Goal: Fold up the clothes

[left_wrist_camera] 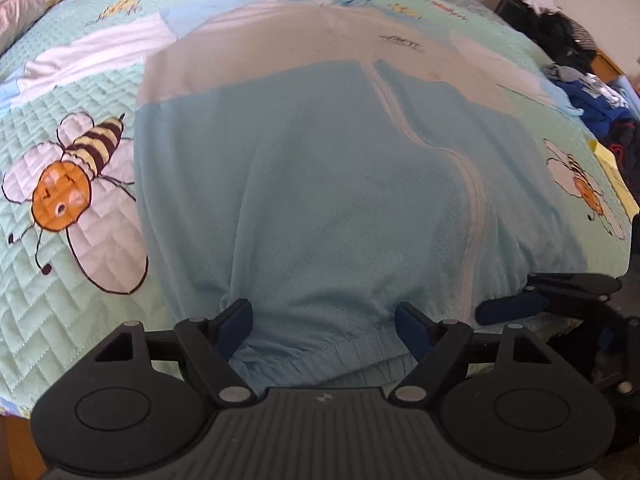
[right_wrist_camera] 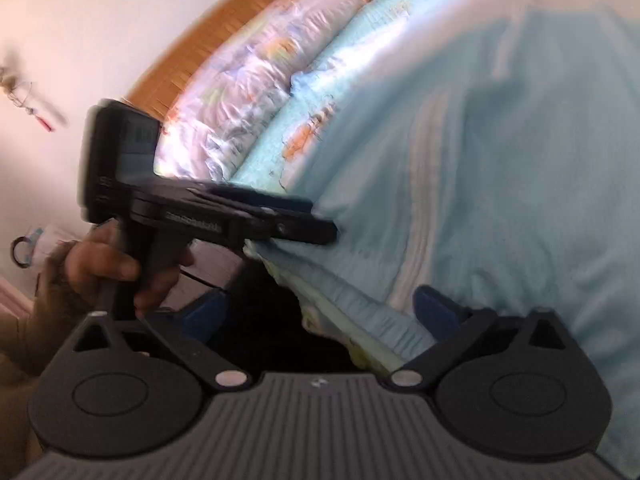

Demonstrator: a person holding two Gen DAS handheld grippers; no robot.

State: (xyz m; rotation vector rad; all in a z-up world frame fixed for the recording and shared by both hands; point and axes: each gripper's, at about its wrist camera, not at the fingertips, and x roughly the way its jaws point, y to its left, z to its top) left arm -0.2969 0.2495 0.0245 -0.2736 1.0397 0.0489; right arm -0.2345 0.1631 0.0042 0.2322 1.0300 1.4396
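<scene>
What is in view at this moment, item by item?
jacket: one, light blue with a grey-white upper part and a zip, spread on the bed, hem toward the grippers.
quilt: one, pale green with bee pictures, covering the bed.
pillow: one, pale floral, at the headboard.
headboard: one, orange-brown, against the wall.
clothes pile: one heap, dark and blue, at the bed's far right.
left gripper: black, jaws open around the hem.
right gripper: black, jaws open at the hem's edge.
hand: one, holding the left gripper's handle.

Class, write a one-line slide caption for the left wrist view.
Open left gripper at the hem of a light blue jacket spread on a bee-patterned quilt.
</scene>
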